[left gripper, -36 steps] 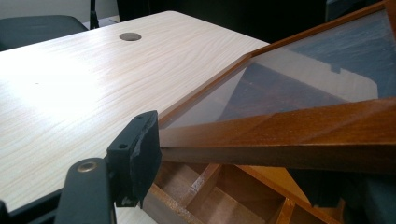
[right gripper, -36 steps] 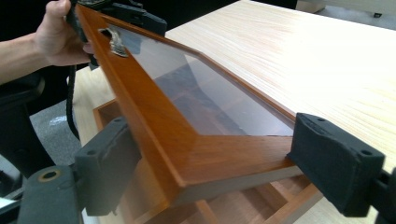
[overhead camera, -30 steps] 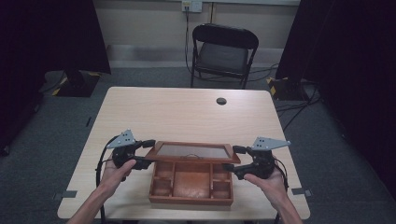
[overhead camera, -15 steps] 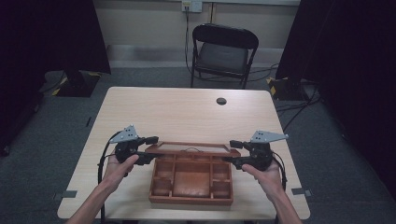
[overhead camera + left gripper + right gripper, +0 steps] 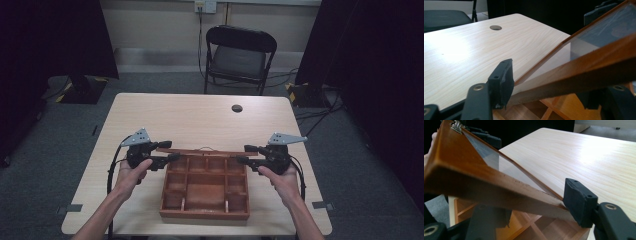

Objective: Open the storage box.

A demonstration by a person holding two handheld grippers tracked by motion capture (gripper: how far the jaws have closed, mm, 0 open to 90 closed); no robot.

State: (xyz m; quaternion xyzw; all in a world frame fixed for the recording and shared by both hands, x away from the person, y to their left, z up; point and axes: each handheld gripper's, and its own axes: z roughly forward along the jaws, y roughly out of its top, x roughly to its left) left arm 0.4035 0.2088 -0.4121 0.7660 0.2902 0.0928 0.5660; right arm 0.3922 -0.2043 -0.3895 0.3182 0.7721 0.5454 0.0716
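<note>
- A folding chair [image 5: 241, 55] is standing behind the pale table [image 5: 200, 120].
- The left gripper [image 5: 162, 153] and right gripper [image 5: 248, 154] are each clamping an end of the wooden box's [image 5: 205, 192] raised glass lid [image 5: 199, 151].

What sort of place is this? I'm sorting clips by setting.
Probably a recording studio or lab, not a home: black curtains flank a bare wooden table, a folding chair stands behind it, and cables trail over grey carpet.

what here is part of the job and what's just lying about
In the job:
- box with compartments, open
- lid, glass-paned, raised
- left claw, jaws either side of the lid's left edge
- right claw, jaws either side of its right edge

Lying about:
- chair beyond the table
- hole in the table
</note>
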